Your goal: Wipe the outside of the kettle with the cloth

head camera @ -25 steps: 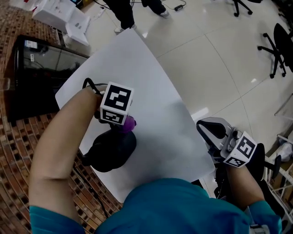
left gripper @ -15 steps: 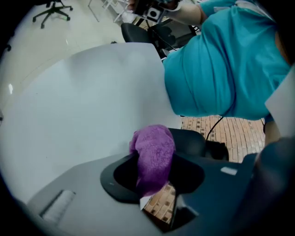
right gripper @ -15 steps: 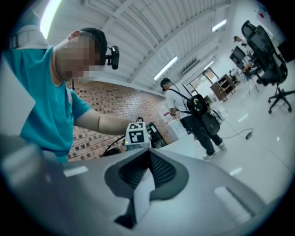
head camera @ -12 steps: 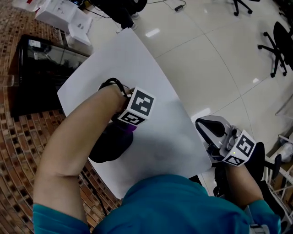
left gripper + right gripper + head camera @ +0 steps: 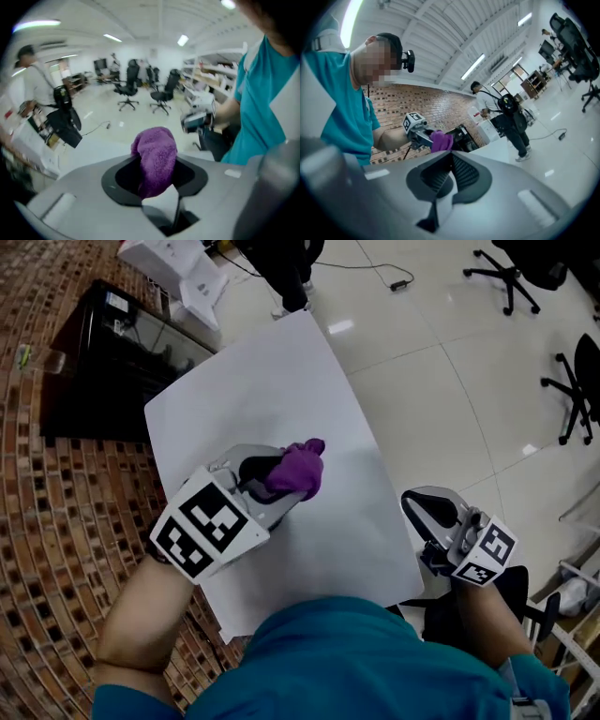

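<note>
My left gripper (image 5: 281, 480) is lifted over the white table (image 5: 253, 390) and is shut on a bunched purple cloth (image 5: 300, 470). In the left gripper view the cloth (image 5: 154, 154) bulges up from between the jaws and points out into the room. The right gripper view shows that gripper and the cloth (image 5: 440, 141) from the side. My right gripper (image 5: 429, 517) hangs off the table's right edge, shut and holding nothing. The kettle shows in none of the current views; my left arm and gripper cover the near left part of the table.
A black glass-topped cabinet (image 5: 103, 362) stands left of the table on the brick-patterned floor. White boxes (image 5: 178, 268) lie beyond it. A person (image 5: 286, 263) stands at the table's far corner. Office chairs (image 5: 511, 268) are on the tiled floor to the right.
My left gripper has lifted off the black kettle with the purple cloth and turned away from it. The kettle is out of sight now. The right gripper has barely moved.
</note>
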Demonstrator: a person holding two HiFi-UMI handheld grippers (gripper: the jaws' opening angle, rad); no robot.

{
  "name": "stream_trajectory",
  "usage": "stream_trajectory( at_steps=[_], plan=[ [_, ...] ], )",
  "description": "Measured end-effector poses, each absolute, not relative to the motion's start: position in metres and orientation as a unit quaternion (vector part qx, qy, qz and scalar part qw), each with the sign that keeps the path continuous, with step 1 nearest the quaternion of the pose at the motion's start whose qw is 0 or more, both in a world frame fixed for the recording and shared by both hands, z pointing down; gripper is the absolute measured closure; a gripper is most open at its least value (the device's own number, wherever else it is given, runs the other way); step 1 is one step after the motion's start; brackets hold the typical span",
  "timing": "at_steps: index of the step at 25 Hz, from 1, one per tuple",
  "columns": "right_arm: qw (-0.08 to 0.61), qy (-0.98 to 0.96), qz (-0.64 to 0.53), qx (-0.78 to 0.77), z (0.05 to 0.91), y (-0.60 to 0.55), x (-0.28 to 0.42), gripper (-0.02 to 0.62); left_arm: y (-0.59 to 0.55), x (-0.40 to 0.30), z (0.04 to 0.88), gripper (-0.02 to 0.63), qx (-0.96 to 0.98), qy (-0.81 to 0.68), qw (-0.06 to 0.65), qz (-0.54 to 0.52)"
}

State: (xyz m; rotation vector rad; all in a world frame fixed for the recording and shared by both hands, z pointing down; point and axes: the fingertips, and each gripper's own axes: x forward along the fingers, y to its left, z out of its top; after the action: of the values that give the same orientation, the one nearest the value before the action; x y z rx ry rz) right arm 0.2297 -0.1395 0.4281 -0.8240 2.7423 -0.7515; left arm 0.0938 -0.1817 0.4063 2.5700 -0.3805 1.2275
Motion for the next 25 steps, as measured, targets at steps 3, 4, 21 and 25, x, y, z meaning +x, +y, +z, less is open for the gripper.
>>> stream_trajectory(
  at_steps=[3,4,21,25],
  plan=[
    [0.084,0.931,-0.255,-0.249,0.423,-0.143,0.215,0.591,-0.146,0.091,0.388,0.445,0.903,-0.252,0.263,0.226],
    [0.081,0.933,-0.256,-0.240,0.423,-0.144,0.210,0.592,-0.135,0.087,0.396,0.445,0.892,-0.288,0.306,0.169],
    [0.027,0.929,-0.312,-0.196,0.458,-0.128,0.194,0.591,-0.120,0.026,0.535,0.446,0.574,-0.463,0.633,-0.236],
    [0.022,0.931,-0.312,-0.188,0.459,-0.126,0.190,0.592,-0.122,0.017,0.547,0.446,0.581,-0.467,0.620,-0.246]
  ],
)
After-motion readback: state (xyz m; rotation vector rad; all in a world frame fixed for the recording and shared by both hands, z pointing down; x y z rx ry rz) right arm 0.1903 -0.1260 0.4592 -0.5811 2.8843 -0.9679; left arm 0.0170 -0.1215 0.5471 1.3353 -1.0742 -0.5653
